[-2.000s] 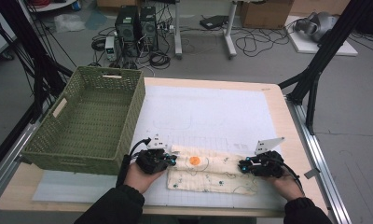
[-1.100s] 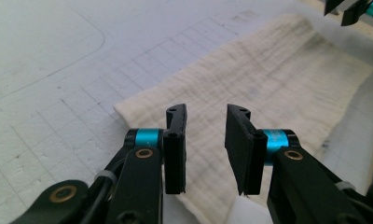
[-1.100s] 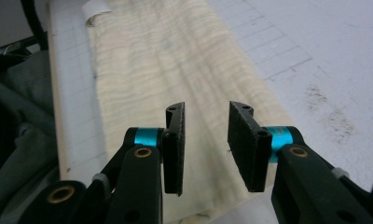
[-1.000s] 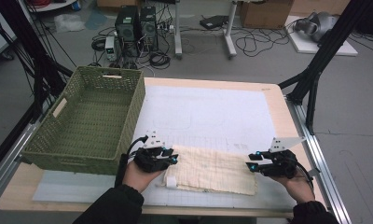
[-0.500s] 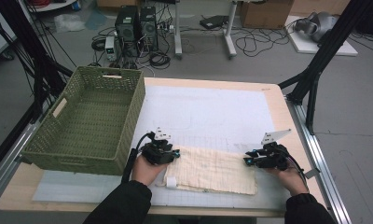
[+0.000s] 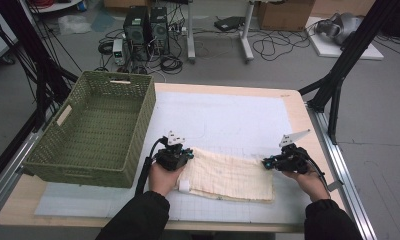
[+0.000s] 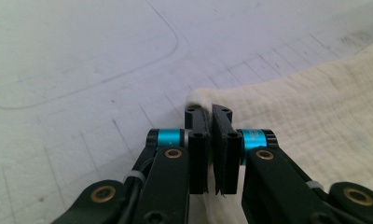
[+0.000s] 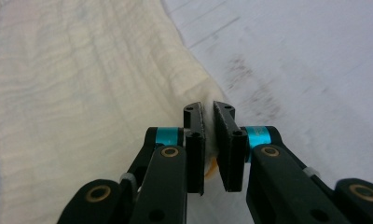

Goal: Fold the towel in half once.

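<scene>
A light wooden table (image 6: 293, 102) carries a white gridded mat (image 6: 228, 120). A green woven plastic basket (image 6: 95, 127) sits at its left side. A cream folded gauze cloth (image 6: 228, 175) lies on the mat's near edge. The left gripper (image 6: 175, 156) is clamped on the cloth's left corner (image 7: 198, 95), the right gripper (image 6: 283, 161) on its right corner (image 8: 208, 100).

Even, soft overhead light; no hard glare.
High view sharp mid-frame, bit soft at edges; gripper views w/ blurred bottom foreground, faint shadows on the white mat (image 6: 228, 120).
</scene>
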A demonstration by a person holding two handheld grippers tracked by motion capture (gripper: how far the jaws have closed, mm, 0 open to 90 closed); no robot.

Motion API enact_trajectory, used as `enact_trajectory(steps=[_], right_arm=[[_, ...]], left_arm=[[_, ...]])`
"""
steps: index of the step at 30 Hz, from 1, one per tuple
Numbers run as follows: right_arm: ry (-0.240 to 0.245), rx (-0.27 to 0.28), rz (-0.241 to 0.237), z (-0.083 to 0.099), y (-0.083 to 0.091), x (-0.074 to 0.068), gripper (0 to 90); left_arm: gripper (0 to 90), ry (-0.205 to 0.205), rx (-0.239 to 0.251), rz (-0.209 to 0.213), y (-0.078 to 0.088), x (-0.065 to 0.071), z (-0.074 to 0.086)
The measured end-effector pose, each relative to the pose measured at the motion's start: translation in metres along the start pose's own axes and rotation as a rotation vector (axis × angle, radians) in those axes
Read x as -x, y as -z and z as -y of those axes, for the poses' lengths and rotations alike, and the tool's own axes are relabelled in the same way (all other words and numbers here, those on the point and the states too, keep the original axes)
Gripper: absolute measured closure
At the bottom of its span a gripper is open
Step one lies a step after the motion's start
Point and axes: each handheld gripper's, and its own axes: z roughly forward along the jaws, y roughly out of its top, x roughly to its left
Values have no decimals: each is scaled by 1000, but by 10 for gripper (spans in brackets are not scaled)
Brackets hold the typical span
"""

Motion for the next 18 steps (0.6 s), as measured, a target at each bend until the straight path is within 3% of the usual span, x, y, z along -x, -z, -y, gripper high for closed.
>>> enact_trajectory(steps=[10,14,15,18], right_arm=[[-56,74,70,-20,14,24,829],[-86,73,86,-19,9,28,657],[-98,69,72,-17,9,30,646],[-98,89,80,-17,12,32,631]], left_arm=[[850,22,54,-28,-11,-8,-33],[731,29,22,-16,-14,-14,-31],[680,38,29,-10,-14,-16,-31],[674,43,22,6,-13,-19,-43]])
